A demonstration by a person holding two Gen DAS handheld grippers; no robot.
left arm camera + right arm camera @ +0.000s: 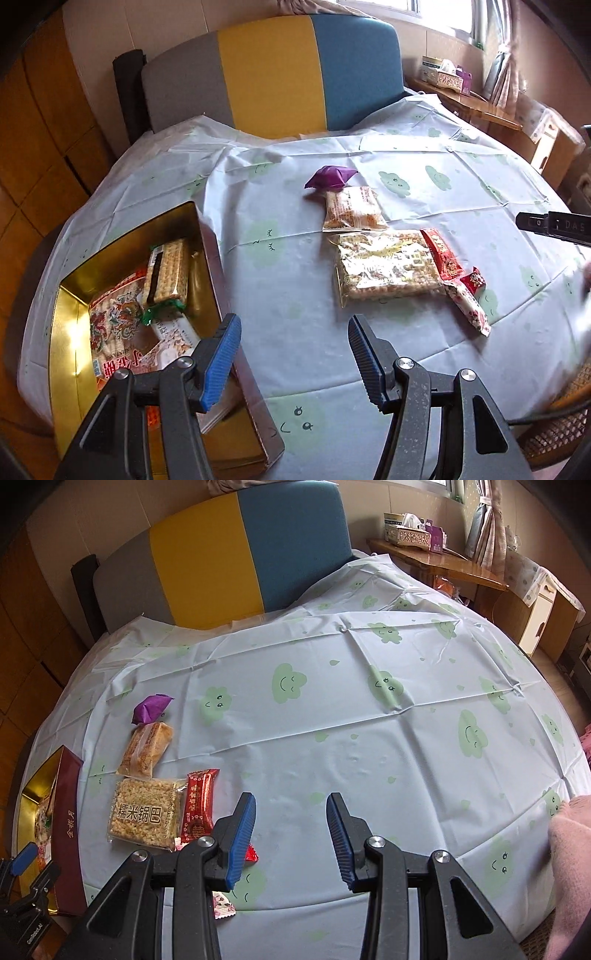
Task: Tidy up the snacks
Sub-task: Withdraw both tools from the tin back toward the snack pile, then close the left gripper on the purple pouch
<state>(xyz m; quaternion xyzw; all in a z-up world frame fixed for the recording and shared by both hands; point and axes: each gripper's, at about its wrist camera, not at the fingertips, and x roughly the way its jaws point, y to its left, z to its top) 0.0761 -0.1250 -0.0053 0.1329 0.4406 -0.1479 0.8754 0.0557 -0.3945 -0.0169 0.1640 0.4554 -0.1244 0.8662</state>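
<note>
Both sets of jaws stand apart and empty: the left gripper wide beside the gold tin, the right gripper narrower over bare tablecloth. Just left of it lies the rice-cracker pack, touching a red sachet. Light, crinkly, probably slippery and brittle inside, so pinch a sealed edge gently.

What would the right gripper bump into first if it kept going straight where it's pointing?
Probably just the bare tablecloth. The right gripper is open and empty, and the red snack packet lies off to its left, likely missed.
</note>
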